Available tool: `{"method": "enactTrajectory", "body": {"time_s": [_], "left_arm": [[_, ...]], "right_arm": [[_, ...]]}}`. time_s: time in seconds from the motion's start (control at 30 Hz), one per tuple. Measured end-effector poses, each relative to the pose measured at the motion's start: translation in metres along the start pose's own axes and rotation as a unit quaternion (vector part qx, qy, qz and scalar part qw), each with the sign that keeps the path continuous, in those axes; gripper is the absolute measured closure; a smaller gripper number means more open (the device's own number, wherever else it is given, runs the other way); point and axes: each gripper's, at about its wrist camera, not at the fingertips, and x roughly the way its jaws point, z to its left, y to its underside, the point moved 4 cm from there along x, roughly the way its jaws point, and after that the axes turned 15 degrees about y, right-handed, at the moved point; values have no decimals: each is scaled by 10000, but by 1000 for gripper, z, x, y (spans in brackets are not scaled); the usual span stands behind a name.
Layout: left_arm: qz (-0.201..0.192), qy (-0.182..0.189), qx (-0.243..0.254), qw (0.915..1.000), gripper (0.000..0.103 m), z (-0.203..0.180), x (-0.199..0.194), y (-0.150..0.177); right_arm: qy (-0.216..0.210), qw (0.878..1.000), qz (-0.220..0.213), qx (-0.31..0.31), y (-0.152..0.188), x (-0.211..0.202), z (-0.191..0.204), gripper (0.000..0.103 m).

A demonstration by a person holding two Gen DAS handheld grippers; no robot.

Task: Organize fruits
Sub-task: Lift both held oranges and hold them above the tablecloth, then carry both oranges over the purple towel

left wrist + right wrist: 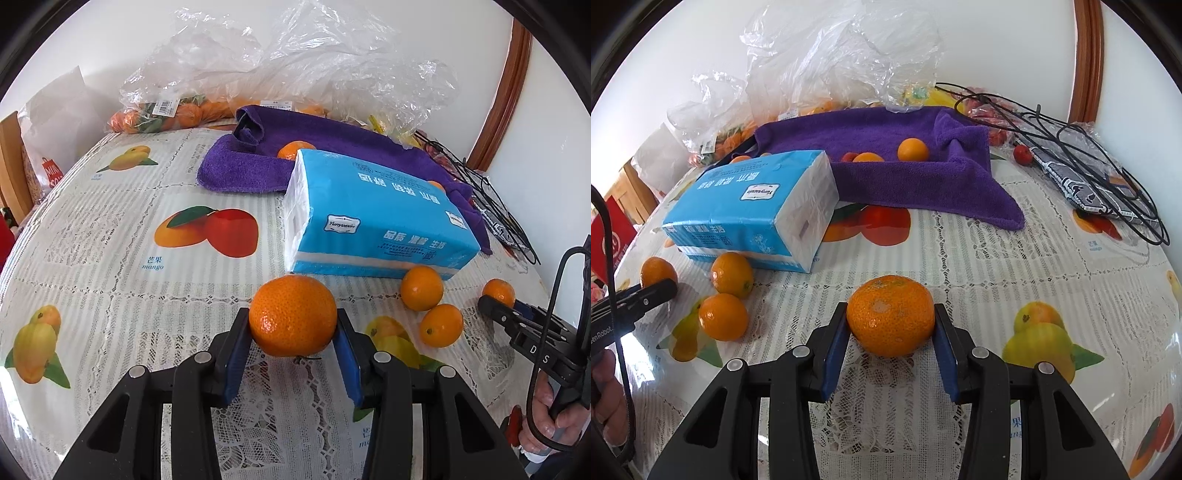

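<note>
On the fruit-print tablecloth (pixel 110 229), left gripper (pixel 293 325) and right gripper (pixel 891 325) are each pinching a mandarin (pixel 293 321), several oranges are already sitting in the purple towel (pixel 886 166), and two loose oranges (pixel 731 273) are waiting.

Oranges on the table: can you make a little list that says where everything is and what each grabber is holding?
left gripper: jaws shut on a mandarin
right gripper: jaws shut on another mandarin
loose oranges: two side by side on the tablecloth, in front of the tissue pack
purple towel: behind the pack, bunched up, oranges lying on it
plastic bags: at the back, more fruit inside
black cables: far right side
</note>
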Motion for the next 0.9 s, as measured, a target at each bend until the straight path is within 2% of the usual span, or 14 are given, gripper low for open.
{"method": "enactTrajectory", "body": {"time_s": [0.07,0.23,0.33,0.47,0.63,0.8,0.9], "left_arm": [[-26,-44,16,10000,62,-1,-4,2],[-3,184,-102,9998,62,-3,-12,3],[-77,68,20,9999,62,-8,-18,2],[-95,205,-34,9997,62,-11,-24,-3],[-161,183,77,9997,62,-15,-30,-11],[-200,384,-26,9991,62,-18,-33,-22],[-277,346,62,9990,62,-23,-36,-31]], "right_arm": [[1,10000,-61,7,1,-4,0,60],[-156,9998,-87,-1,4,-15,5,60],[-124,9998,-167,-47,4,-21,8,60],[-203,9996,-192,5,2,-27,10,60],[-204,9990,-384,-33,-7,-41,11,60],[-256,9982,-549,-45,-20,-51,13,60],[-299,9976,-622,-43,-29,-55,17,60]]}}
